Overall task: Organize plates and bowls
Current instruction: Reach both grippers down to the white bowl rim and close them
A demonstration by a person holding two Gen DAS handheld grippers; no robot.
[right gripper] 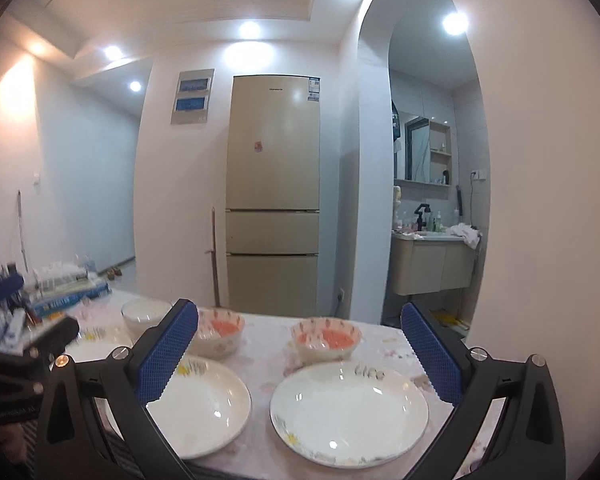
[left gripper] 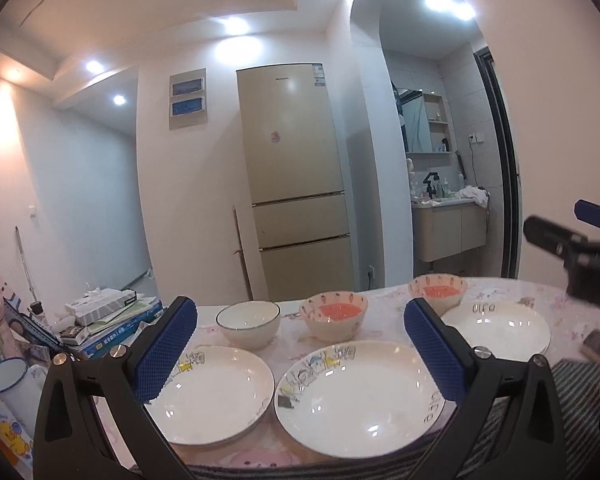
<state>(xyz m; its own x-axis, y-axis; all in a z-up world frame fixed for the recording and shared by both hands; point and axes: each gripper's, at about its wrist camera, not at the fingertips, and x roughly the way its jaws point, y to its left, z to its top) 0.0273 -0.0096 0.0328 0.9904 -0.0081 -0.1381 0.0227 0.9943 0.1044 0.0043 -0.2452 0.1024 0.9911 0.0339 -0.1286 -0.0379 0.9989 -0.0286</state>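
Observation:
Three white plates lie in a row on the table: a left plate [left gripper: 212,394], a middle plate [left gripper: 358,398] and a right plate [left gripper: 500,330]. Behind them stand a plain white bowl [left gripper: 248,324] and two bowls with orange insides [left gripper: 334,316] [left gripper: 438,290]. My left gripper [left gripper: 300,352] is open and empty, above the left and middle plates. My right gripper [right gripper: 300,356] is open and empty, above the middle plate [right gripper: 204,404] and the right plate [right gripper: 348,410]. The right gripper's body shows at the right edge of the left wrist view [left gripper: 580,256].
A stack of books and boxes [left gripper: 108,320] sits on the table's left side. A beige fridge [left gripper: 296,184] stands behind the table. A washbasin cabinet [left gripper: 448,228] is in the alcove to the right. The table [left gripper: 292,354] has a pink patterned cloth.

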